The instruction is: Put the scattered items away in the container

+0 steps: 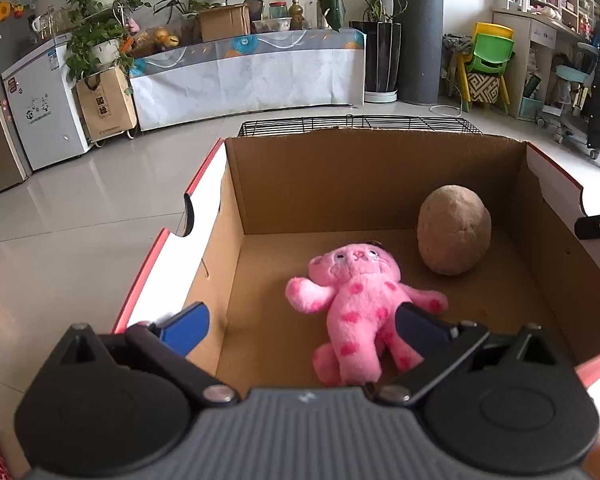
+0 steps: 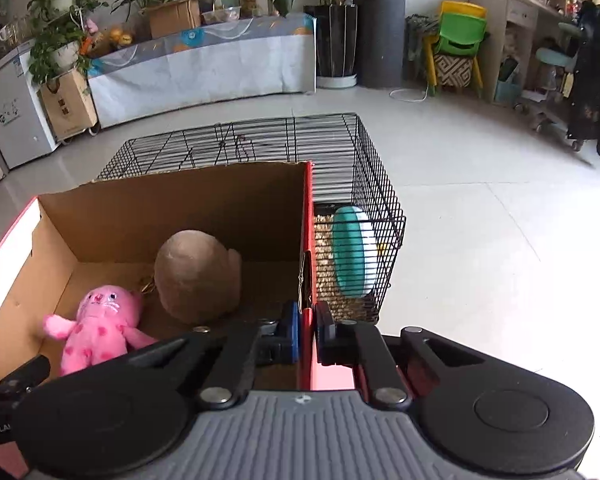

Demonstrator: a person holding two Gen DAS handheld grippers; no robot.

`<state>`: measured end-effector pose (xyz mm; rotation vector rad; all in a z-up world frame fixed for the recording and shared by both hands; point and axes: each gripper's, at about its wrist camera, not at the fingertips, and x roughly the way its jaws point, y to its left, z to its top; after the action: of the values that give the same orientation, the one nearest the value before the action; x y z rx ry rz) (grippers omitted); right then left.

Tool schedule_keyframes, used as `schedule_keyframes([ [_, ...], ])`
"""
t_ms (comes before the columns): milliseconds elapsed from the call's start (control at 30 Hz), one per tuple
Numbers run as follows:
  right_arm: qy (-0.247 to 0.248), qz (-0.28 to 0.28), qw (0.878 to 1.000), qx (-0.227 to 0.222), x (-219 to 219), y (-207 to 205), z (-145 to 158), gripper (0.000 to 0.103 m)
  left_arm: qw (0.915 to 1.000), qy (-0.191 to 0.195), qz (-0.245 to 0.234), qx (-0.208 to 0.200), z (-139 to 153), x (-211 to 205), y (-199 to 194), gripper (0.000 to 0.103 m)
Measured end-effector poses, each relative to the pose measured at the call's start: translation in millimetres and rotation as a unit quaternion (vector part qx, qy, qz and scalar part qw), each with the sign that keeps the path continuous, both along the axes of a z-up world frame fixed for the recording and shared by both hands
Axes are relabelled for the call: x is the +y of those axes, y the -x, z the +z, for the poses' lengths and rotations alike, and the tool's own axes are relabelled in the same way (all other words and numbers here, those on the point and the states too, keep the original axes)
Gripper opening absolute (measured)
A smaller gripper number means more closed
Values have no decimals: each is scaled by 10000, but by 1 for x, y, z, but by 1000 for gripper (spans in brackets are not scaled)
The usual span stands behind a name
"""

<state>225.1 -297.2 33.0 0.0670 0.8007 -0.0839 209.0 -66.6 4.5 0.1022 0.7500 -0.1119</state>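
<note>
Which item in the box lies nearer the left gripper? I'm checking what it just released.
The pink plush toy, lying just before the open left gripper; the brown ball sits farther back.

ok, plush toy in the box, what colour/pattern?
Light pink plush toy with darker pink spots; clearest in the left wrist view.

left gripper (image 1: 302, 326): jaws spread wide, holding nothing, angled downward | right gripper (image 2: 308, 334): jaws clamped on thin box wall (image 2: 309, 240), level

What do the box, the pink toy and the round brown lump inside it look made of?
Box: corrugated cardboard, matte brown inside, with a torn rim. Pink toy: plush fabric, fuzzy pile. Brown lump: unclear; dull and slightly rough, possibly felt or stone.
</note>
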Motion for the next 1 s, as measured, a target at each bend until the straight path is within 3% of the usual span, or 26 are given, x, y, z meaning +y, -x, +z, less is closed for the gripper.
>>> schedule_keyframes([
  [433, 903, 382, 9905, -964, 30, 18, 9, 10, 9990, 369, 131, -225, 4, 2, 2, 102],
  [700, 657, 170, 9958, -621, 18, 9, -5, 10, 9983, 545, -160, -91, 11, -3, 5, 102],
  [1000, 662, 119, 9964, -522, 18, 9, -8, 10, 9974, 610, 239, -299, 55, 34, -5, 102],
])
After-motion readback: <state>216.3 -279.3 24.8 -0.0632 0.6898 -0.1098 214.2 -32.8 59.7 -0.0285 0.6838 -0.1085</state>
